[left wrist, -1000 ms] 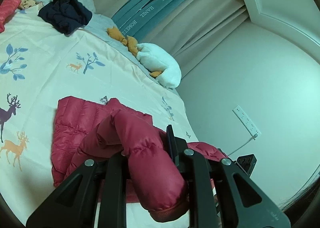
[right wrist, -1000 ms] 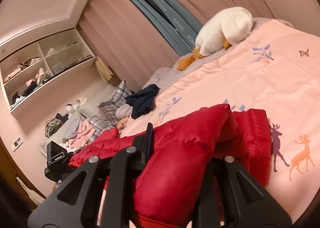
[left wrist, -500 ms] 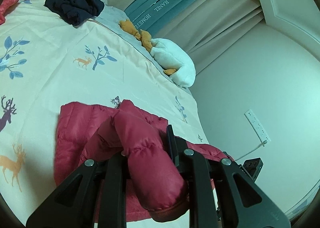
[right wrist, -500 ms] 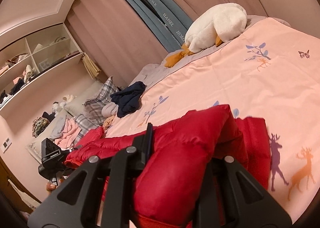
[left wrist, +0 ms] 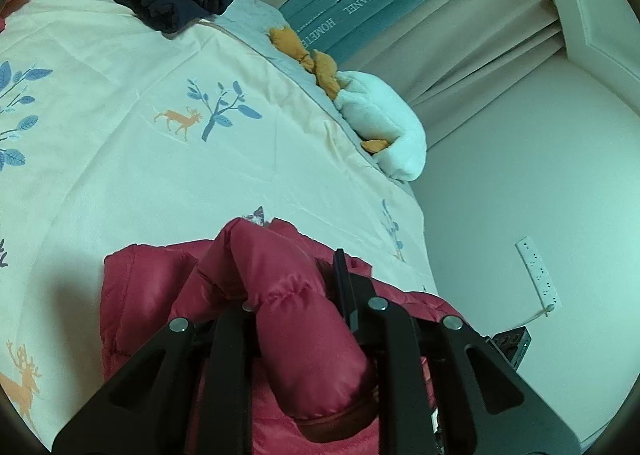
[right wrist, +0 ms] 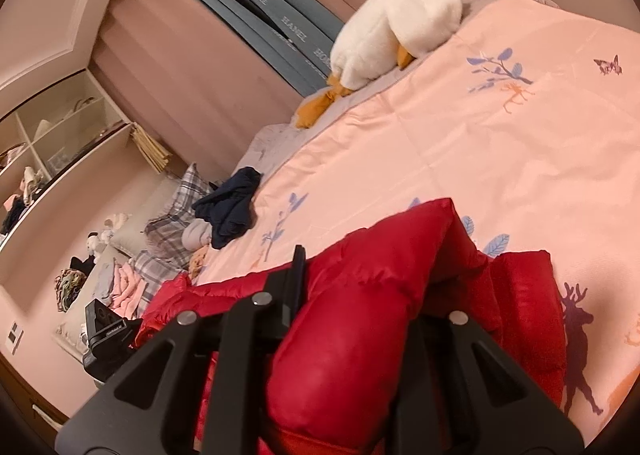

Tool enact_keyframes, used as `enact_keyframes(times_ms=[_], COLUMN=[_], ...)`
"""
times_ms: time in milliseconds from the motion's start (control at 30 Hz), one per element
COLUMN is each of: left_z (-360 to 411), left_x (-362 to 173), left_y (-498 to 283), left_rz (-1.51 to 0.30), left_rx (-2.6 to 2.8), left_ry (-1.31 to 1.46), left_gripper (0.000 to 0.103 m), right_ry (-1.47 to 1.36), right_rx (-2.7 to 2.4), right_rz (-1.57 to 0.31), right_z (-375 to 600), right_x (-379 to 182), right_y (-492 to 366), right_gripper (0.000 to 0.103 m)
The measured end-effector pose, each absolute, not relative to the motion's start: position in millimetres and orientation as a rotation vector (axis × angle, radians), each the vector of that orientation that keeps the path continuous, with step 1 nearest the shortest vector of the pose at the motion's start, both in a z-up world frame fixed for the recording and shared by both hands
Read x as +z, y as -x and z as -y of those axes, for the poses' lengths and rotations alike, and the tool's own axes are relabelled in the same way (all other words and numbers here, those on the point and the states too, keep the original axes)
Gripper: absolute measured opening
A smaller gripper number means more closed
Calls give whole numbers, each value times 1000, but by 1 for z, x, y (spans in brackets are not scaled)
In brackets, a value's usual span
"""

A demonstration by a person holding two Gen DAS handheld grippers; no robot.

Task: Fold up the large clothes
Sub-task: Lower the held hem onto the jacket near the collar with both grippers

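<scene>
Left gripper (left wrist: 296, 295) pinching red puffer jacket (left wrist: 160, 295) fold | right gripper (right wrist: 360, 295) pinching same jacket (right wrist: 520, 295) | jacket lying near bed (left wrist: 120, 135) front edge | 2 raised ends carrying toward far edge (hands equally near).

My left tool (left wrist: 298, 307) is matte black, built of angular struts with triangular cut-outs, and three round silver screw heads sit across its linkage. My right tool (right wrist: 352, 299) matches it: black flat-sided fingers, the same cut-outs, the same silver screws.
</scene>
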State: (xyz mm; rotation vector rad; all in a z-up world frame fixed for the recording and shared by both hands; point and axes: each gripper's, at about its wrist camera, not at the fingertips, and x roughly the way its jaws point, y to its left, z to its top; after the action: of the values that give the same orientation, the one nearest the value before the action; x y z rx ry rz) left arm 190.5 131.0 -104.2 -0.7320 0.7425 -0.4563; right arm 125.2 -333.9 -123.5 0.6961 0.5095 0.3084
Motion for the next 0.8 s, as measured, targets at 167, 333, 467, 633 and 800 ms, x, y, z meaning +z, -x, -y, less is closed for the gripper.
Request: enact_keyframes(times_ms=[167,333,467,633,800], left_z=[-129,-127,-126,-122,-121], left_x=[-118,-133,-144,-151,-158], left_y=[-203,-214,-220,-226,-231], left_rz=[-772,-806,-826,-839,-853], left_rx=[-415,-378,-356,-341,-330], left_ry=[723,728,729,708,700], left_gripper=[17,20,21,21,21], right_ry=[-692,-700,-706,-700,-688], right_rx=[292,272,259,249,239], right_rz=[-535,-568,-590,-616,-630], right_z=[334,335,336,335,331], right_x=[-133,-145,-155,-162,-164], right_y=[-139,-150,-156,-164,-169], right_gripper=[18,18,18,18,18])
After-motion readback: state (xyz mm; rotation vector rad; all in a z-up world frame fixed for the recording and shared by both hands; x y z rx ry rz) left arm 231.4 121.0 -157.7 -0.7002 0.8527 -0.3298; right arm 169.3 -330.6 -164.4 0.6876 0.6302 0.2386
